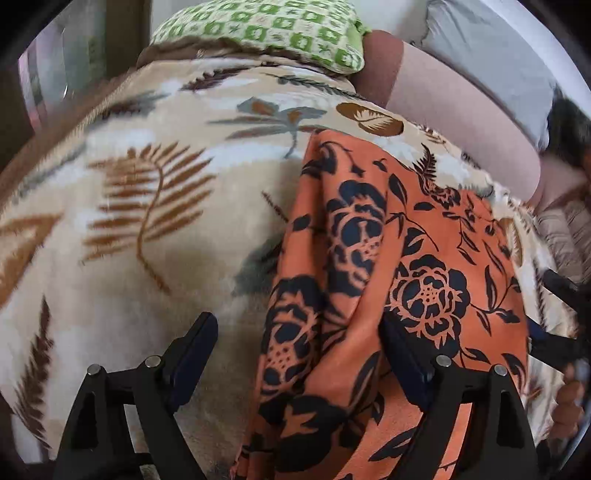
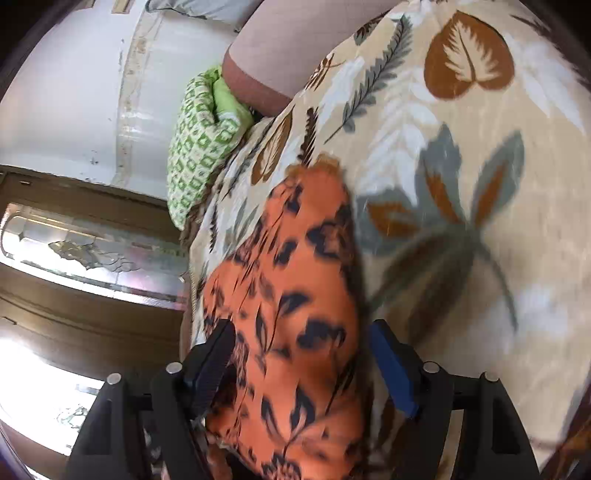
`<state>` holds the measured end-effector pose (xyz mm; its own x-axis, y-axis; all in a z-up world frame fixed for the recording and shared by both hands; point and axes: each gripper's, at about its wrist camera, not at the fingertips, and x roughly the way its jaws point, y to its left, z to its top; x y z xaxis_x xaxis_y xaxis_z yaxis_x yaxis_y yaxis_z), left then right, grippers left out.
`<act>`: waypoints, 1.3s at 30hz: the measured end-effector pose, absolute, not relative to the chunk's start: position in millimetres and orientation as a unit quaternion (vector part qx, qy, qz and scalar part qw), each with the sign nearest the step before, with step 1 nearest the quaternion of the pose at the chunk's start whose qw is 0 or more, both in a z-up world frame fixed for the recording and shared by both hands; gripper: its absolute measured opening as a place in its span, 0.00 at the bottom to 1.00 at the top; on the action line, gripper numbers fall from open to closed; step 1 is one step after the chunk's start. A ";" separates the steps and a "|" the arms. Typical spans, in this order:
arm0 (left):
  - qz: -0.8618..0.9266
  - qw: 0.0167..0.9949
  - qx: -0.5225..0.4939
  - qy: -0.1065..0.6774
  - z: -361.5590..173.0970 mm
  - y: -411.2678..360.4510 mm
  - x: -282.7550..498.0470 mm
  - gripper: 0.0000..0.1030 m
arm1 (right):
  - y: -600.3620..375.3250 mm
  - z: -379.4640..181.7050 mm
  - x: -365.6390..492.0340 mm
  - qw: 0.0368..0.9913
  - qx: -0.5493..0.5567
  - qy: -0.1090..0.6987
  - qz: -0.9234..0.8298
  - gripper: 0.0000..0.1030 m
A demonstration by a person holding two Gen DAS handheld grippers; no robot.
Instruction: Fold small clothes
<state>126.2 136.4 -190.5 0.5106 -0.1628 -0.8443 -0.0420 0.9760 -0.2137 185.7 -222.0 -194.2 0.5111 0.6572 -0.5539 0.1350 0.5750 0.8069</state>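
Observation:
An orange garment with a black flower print (image 1: 388, 280) lies on a beige leaf-patterned blanket (image 1: 140, 206). My left gripper (image 1: 299, 332) is open just above it, with the garment's left folded edge between the spread fingers. In the right wrist view the same garment (image 2: 295, 280) is blurred and runs up from between the fingers. My right gripper (image 2: 303, 343) is open, its fingers on either side of the cloth. The right gripper's black tip shows at the right edge of the left wrist view (image 1: 561, 284).
A green-and-white patterned pillow (image 1: 269, 29) lies at the head of the bed beside a pinkish-brown bolster (image 1: 454, 107) and a grey pillow (image 1: 491, 55). A wooden cabinet with a mirror panel (image 2: 92, 254) stands beside the bed. The blanket (image 2: 461, 184) covers the bed.

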 end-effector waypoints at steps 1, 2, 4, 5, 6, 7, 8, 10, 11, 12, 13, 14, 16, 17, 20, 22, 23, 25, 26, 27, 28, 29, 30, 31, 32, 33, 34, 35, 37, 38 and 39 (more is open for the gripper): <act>-0.037 0.863 -0.104 0.492 -190.3 136.9 125.4 0.87 | -220.9 -198.0 192.3 0.753 0.429 0.468 0.172 0.75; -0.038 0.864 -0.101 0.491 -191.3 136.6 123.8 0.87 | -216.9 -201.6 203.3 0.747 0.430 0.474 0.177 0.75; -0.045 0.865 -0.105 0.488 -193.7 138.9 123.6 0.87 | -212.1 -209.7 214.4 0.749 0.421 0.479 0.181 0.70; -0.052 0.864 -0.116 0.487 -196.3 143.1 124.2 0.88 | -205.9 -213.3 220.1 0.763 0.383 0.491 0.172 0.54; -0.059 0.864 -0.125 0.485 -197.1 146.5 122.7 0.88 | -202.0 -222.6 224.9 0.760 0.372 0.508 0.161 0.35; -0.066 0.863 -0.131 0.483 -196.6 148.5 122.2 0.88 | -203.5 -233.2 224.6 0.747 0.391 0.516 0.151 0.35; -0.071 0.863 -0.137 0.482 -193.0 151.3 120.7 0.86 | -205.4 -236.0 223.9 0.743 0.403 0.513 0.149 0.35; -0.075 0.871 -0.165 0.457 -175.6 163.1 109.2 0.85 | -204.2 -230.0 220.3 0.751 0.397 0.506 0.149 0.38; -0.082 0.876 -0.173 0.442 -166.8 167.9 101.0 0.85 | -203.5 -226.4 217.9 0.754 0.393 0.506 0.144 0.42; -0.083 0.881 -0.174 0.433 -160.2 173.0 94.5 0.85 | -205.5 -223.8 212.7 0.756 0.386 0.512 0.134 0.60; -0.071 0.885 -0.170 0.428 -154.3 180.6 84.8 0.85 | -208.6 -218.2 206.4 0.760 0.377 0.515 0.119 0.63; -0.061 0.884 -0.171 0.432 -155.3 185.2 79.8 0.85 | -210.1 -209.6 200.9 0.772 0.365 0.509 0.107 0.63; -0.046 0.862 -0.166 0.477 -171.4 192.3 73.8 0.85 | -211.9 -190.7 187.9 0.795 0.344 0.490 0.094 0.63; -0.038 0.854 -0.159 0.494 -180.4 195.0 73.2 0.85 | -208.1 -176.3 180.0 0.810 0.332 0.474 0.094 0.63; -0.032 0.851 -0.163 0.498 -191.0 204.4 66.8 0.85 | -180.2 -137.7 163.4 0.832 0.302 0.446 0.132 0.63; -0.040 0.847 -0.185 0.497 -183.7 209.8 64.9 0.85 | -157.4 -122.1 155.3 0.831 0.287 0.444 0.171 0.68; -0.055 0.846 -0.206 0.489 -178.5 214.8 62.9 0.85 | -143.6 -120.6 151.5 0.830 0.272 0.449 0.187 0.71; -0.066 0.846 -0.228 0.478 -171.3 221.8 60.2 0.85 | -127.1 -136.4 152.7 0.822 0.242 0.478 0.192 0.72; -0.067 0.846 -0.232 0.475 -169.8 226.0 58.1 0.85 | -125.9 -162.0 157.2 0.806 0.241 0.513 0.172 0.72; -0.069 0.844 -0.233 0.479 -171.1 229.5 57.0 0.85 | -127.9 -173.8 159.8 0.798 0.254 0.520 0.168 0.72; -0.065 0.839 -0.226 0.491 -175.9 230.9 58.4 0.85 | -134.8 -178.4 157.5 0.803 0.274 0.502 0.168 0.72; -0.053 0.833 -0.204 0.512 -183.6 230.3 60.1 0.84 | -136.7 -175.7 156.7 0.803 0.283 0.497 0.169 0.72; -0.040 0.832 -0.189 0.521 -188.9 229.5 60.9 0.82 | -137.7 -173.0 156.4 0.801 0.286 0.499 0.167 0.72; -0.032 0.835 -0.188 0.515 -189.4 232.1 57.4 0.77 | -137.3 -170.4 157.0 0.800 0.284 0.502 0.166 0.72; -0.030 0.838 -0.205 0.505 -185.6 235.6 53.3 0.77 | -135.9 -169.2 158.8 0.797 0.278 0.509 0.169 0.72; -0.033 0.839 -0.217 0.497 -181.9 237.6 50.4 0.77 | -136.3 -169.4 159.7 0.795 0.278 0.511 0.171 0.72; -0.038 0.844 -0.226 0.485 -174.9 236.8 47.9 0.77 | -135.8 -170.1 162.9 0.792 0.283 0.512 0.175 0.72; -0.048 0.852 -0.222 0.471 -166.4 232.6 46.9 0.78 | -138.6 -170.7 161.9 0.789 0.290 0.511 0.179 0.72; -0.068 0.866 -0.204 0.451 -153.0 222.6 52.7 0.79 | -143.9 -175.0 163.6 0.784 0.303 0.508 0.187 0.72; -0.075 0.868 -0.201 0.448 -150.7 219.5 58.0 0.81 | -145.1 -176.2 162.6 0.783 0.306 0.506 0.191 0.72; -0.081 0.867 -0.203 0.448 -148.8 218.7 65.1 0.81 | -144.7 -176.2 161.3 0.783 0.304 0.506 0.194 0.72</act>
